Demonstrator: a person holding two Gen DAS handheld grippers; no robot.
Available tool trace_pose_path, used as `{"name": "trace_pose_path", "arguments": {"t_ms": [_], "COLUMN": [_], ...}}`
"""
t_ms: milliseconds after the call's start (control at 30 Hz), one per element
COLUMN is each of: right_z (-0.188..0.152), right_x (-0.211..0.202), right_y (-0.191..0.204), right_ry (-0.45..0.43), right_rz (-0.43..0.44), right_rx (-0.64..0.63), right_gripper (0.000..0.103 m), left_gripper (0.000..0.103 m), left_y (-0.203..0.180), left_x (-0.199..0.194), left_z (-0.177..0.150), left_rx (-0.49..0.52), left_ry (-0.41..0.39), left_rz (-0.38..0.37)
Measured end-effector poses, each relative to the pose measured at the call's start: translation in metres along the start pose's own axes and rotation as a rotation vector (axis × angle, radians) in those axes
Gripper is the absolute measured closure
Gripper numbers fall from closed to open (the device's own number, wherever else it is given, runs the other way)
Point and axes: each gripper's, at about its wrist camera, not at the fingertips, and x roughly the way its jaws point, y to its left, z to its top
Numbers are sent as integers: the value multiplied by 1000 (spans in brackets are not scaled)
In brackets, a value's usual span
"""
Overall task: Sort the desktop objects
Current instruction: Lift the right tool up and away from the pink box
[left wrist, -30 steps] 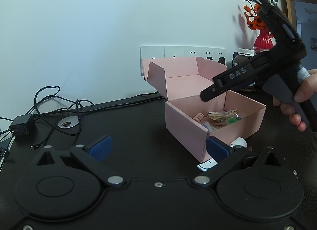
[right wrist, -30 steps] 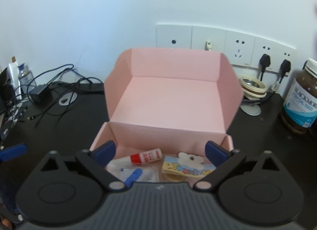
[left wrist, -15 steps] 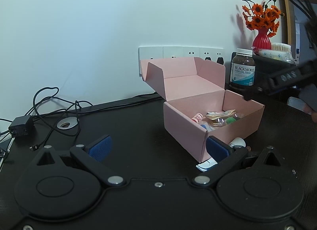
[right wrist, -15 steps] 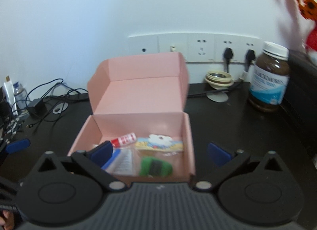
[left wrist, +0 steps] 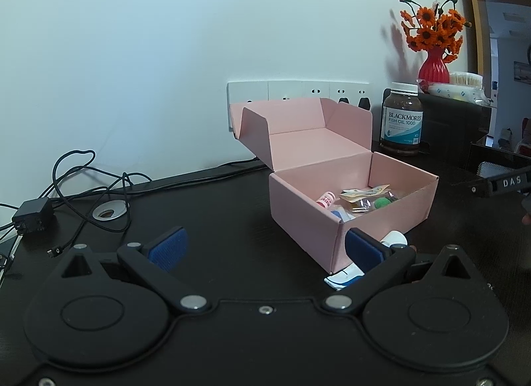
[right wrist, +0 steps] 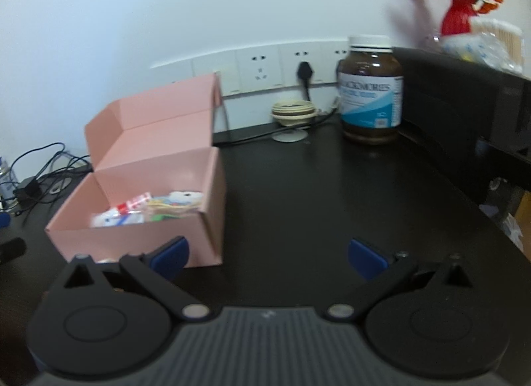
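A dark desk seen from two hand-held grippers, with an open pink box as the landmark. Far left of the box, a tangle of black cables and a small adapter lie near the wall. Nearer the camera, left of the box's front corner, the left gripper hangs low over the desk with its blue-padded fingers spread wide and nothing between them.

The box stands with its lid propped open toward the wall sockets, probably so items can be dropped in from above. Inside lie a small red-and-white tube, a clear packet with a printed card and a green object.

Just outside the box, touching its near wall beside the left gripper's right finger, a white tube with blue print lies on the desk, seemingly not yet sorted.

To the right of the box, the right gripper is spread and empty over bare desk. Behind it, against the wall, stand a roll of beige tape and a brown supplement bottle. Further right, on a raised black shelf, sits a red vase of orange flowers.
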Motion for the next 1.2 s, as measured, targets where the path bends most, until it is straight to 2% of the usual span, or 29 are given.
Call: {"name": "trace_pose_path", "arguments": {"t_ms": [267,567,967,1200], "right_z": [-8,-10,-11,-11], "right_x": [-9,-14,-15,-14], "right_y": [-7,-14,-16,-22], "right_ry": [-66,-92,-104,-95], "right_rz": [22,46,86,120], "right_rx": [25,51,62,89], "right_gripper": [1,1,1,1], "left_gripper": [0,0,0,0], "left_y": [1,7,-2,-7], "left_x": [-5,-3,-6,-13], "left_z": [-1,-1,0,-1], "left_rx": [-12,-51,-11,-4], "left_ry": [-27,-11,-10,-1], "left_rz": [7,-25,13,-1]}}
